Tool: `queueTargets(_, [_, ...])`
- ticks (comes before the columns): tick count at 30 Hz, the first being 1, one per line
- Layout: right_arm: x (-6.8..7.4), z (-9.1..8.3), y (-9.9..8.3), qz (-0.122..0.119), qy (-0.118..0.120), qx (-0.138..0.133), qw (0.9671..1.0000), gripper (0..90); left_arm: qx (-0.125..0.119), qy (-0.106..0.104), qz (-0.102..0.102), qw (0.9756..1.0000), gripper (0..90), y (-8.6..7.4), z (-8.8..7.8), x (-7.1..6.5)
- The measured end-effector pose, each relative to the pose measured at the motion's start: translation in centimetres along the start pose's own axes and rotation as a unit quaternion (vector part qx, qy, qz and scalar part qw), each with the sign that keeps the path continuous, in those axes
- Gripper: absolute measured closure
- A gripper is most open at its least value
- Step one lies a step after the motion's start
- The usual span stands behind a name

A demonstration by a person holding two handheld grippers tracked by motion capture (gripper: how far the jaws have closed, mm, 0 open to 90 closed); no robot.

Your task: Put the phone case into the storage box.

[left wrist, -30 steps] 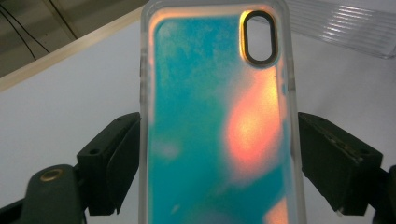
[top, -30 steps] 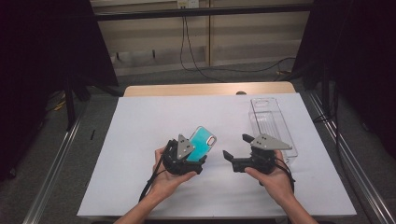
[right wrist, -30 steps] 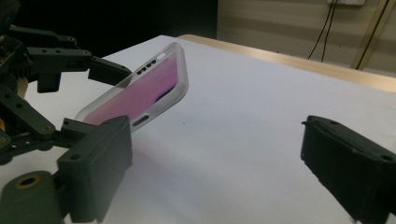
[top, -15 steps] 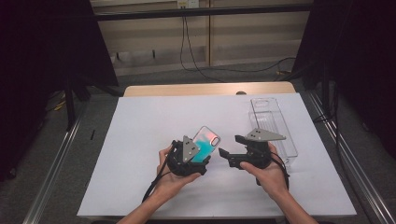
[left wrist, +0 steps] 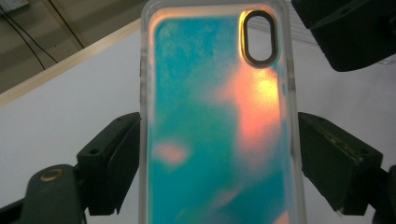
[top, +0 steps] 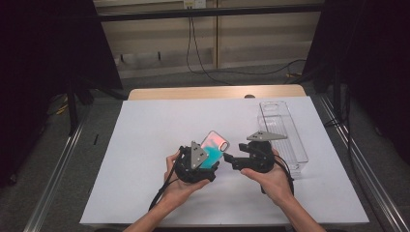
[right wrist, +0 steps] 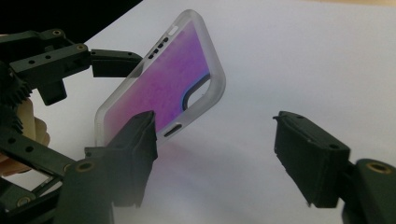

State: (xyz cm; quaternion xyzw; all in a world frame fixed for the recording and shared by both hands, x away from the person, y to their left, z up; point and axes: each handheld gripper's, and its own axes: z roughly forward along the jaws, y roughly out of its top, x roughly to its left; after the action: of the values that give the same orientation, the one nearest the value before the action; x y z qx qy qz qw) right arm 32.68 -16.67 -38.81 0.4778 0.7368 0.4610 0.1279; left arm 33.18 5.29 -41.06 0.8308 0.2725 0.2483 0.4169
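A phone case (top: 216, 143) with a clear rim and an iridescent teal, orange and pink back is held tilted above the white table cover (top: 145, 145). My left gripper (top: 208, 159) is shut on it, one jaw on each long side, as the left gripper view shows around the phone case (left wrist: 219, 130) with its camera cut-out at the top. My right gripper (top: 231, 159) sits just right of the case, pointing at it. In the right gripper view the right gripper (right wrist: 219, 154) is open; the phone case (right wrist: 163, 84) hangs beyond its left jaw, held by the left gripper (right wrist: 70, 60).
A clear plastic tray (top: 285, 130) lies lengthwise on the right of the table, behind my right hand. The wooden table edge (top: 212, 92) runs along the back. Metal rails (top: 58, 169) flank both sides.
The left gripper has tilted the case up, so its back now shows more pink. The right gripper has moved left, close to the case's lower right edge.
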Motion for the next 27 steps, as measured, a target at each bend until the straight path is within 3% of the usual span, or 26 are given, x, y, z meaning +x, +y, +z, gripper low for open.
queueTargets(7, [-0.1, 0.2, 0.4, 0.022, 0.013, 0.012, 0.9996, 46.0, -0.002, 0.010, -0.003, 0.9999, 17.3, 0.0, 0.1, 0.1])
queueTargets(13, [-0.1, 0.4, 0.8, 0.030, 0.023, 0.017, 0.9991, 53.1, -0.005, 0.010, -0.004, 0.9999, 17.3, 0.0, 0.2, -0.1])
queueTargets(21, [-0.7, 0.8, 1.3, 0.065, 0.042, 0.034, 0.9964, 59.8, -0.006, 0.015, -0.003, 0.9999, 17.3, 0.0, 0.1, 0.0])
queueTargets(27, [-0.8, 1.0, 1.6, 0.076, 0.049, 0.036, 0.9953, 62.7, -0.007, 0.017, -0.001, 0.9998, 17.3, 0.0, 0.2, -0.1])
